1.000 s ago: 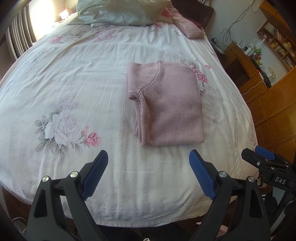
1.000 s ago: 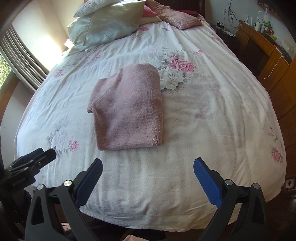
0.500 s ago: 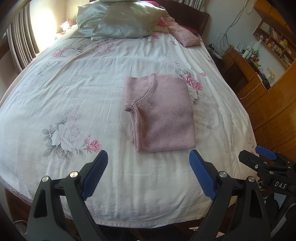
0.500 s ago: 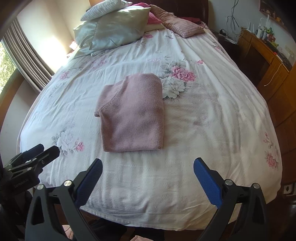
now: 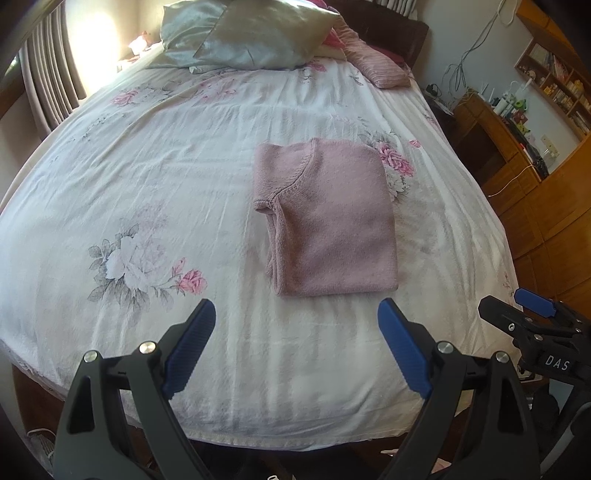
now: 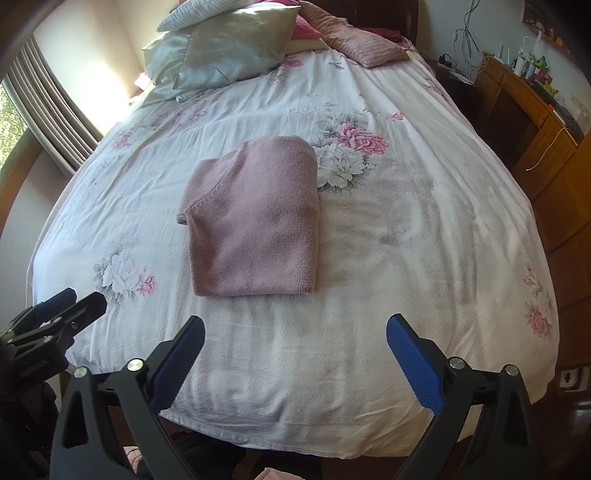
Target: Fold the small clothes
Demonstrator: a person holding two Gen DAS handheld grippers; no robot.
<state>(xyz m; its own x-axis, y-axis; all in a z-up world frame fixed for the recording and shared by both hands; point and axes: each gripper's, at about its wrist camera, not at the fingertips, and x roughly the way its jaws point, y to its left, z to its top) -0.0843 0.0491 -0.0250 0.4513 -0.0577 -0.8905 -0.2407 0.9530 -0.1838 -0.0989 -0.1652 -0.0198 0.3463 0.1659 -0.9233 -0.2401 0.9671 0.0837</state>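
While both sets of jaws gape wide and hold nothing, the left gripper (image 5: 296, 321) and right gripper (image 6: 295, 338) hang above the bedsheet (image 5: 147, 177). Ahead of the left jaws, and ahead-left of the right ones, lies 1 folded pink sweater (image 5: 332, 221), untouched.

Dusty-pink knit sweater (image 5: 332, 218); white bedsheet (image 5: 147, 177) showing pink-grey rose print; silvery-green pillows (image 5: 255, 33); tongs' pads (image 6: 177, 363) showing blue, frames black.
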